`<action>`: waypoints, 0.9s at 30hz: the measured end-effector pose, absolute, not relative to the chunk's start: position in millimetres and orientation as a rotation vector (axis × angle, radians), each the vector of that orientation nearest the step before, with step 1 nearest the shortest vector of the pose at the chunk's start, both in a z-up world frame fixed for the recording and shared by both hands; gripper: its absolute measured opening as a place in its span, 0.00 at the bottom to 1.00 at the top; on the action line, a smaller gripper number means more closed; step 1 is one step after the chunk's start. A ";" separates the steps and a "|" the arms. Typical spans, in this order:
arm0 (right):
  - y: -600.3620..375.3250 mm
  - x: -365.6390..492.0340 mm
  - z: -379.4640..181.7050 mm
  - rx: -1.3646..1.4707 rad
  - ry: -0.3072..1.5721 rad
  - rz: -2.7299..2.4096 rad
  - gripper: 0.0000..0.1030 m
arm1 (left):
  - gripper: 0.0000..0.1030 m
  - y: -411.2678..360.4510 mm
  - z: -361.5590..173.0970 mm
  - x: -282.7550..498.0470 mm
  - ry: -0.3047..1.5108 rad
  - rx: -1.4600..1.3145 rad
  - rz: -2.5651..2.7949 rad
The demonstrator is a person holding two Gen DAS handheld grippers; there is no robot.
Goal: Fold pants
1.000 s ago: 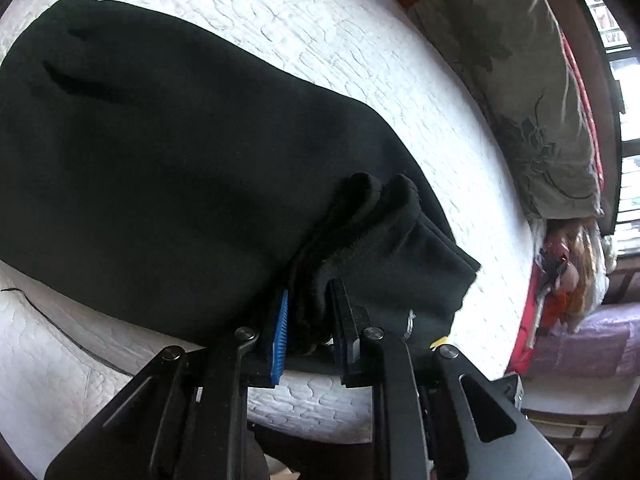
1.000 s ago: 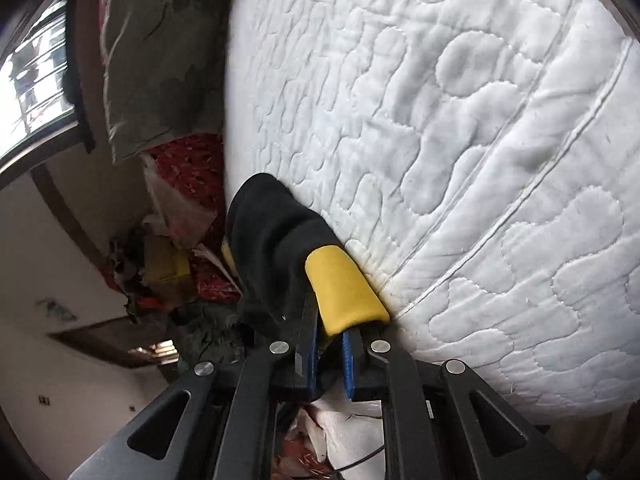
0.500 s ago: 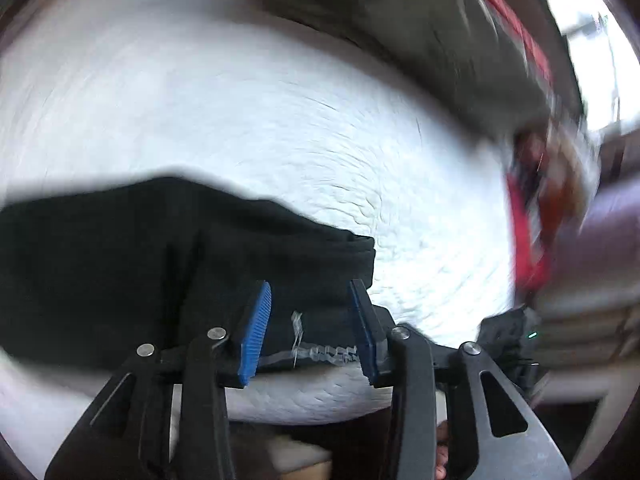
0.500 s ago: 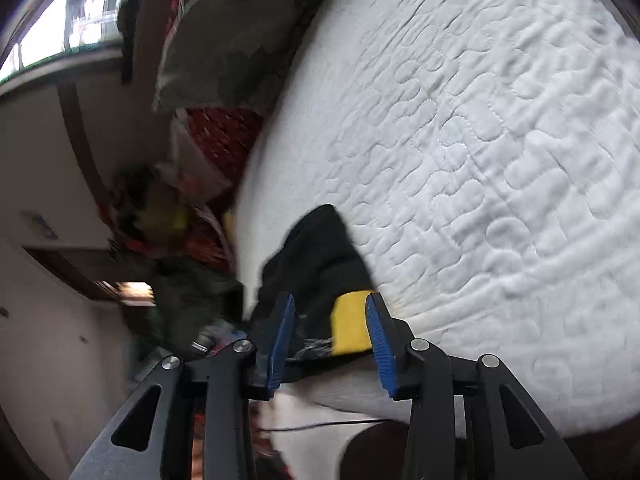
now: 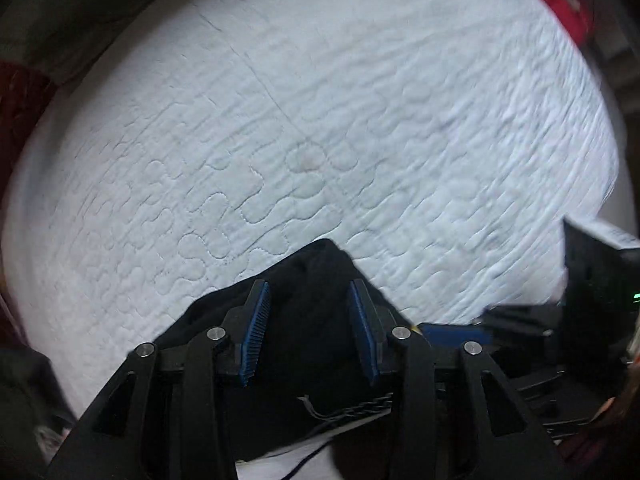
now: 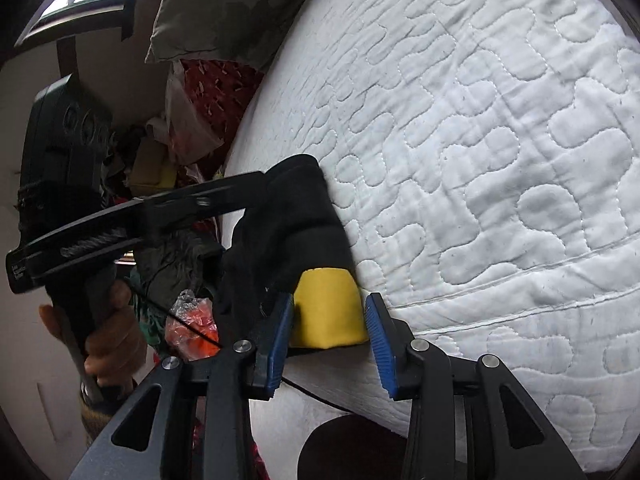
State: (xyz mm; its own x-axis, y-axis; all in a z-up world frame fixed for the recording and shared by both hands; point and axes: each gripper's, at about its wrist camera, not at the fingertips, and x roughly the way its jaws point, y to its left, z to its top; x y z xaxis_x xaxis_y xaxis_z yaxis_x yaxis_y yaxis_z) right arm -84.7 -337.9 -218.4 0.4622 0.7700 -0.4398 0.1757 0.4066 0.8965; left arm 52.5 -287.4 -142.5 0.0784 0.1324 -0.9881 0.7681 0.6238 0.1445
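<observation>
Two hand-held grippers, left (image 5: 308, 334) and right (image 6: 328, 338), both spread apart, one black pants (image 6: 288, 232), one yellow patch (image 6: 328, 312), one white mattress (image 6: 480, 140).

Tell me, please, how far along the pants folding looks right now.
Done: the black pants lie bunched into a compact bundle at the white quilted mattress edge. In hand: nothing, since the left gripper and right gripper are both open around the cloth and its yellow patch. Left: I cannot confirm neatness, so perhaps smoothing.
</observation>
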 end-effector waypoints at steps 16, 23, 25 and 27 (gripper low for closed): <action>-320.9 -79.1 -192.9 0.930 1.020 0.469 0.17 | 0.32 -278.5 -139.7 73.4 1.320 0.723 -0.280; -331.9 -91.7 -205.6 1.050 1.059 0.444 0.30 | 0.32 -162.6 -86.6 94.4 1.370 0.146 -0.263; -335.8 -97.7 -196.2 1.022 1.048 0.415 0.32 | 0.32 -109.8 -66.4 86.3 1.327 -0.015 -0.260; -339.5 -102.3 -186.5 1.005 1.023 0.396 0.32 | 0.34 -54.2 -54.4 72.1 1.302 -0.146 -0.260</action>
State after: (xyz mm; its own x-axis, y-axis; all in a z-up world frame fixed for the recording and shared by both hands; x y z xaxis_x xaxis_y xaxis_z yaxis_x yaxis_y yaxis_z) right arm -102.3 -339.5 -186.5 0.5015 0.6911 -0.5204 0.1609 0.5165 0.8410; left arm 72.1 -54.2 -54.4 0.2421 -0.2711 -0.9316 0.1075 0.9617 -0.2520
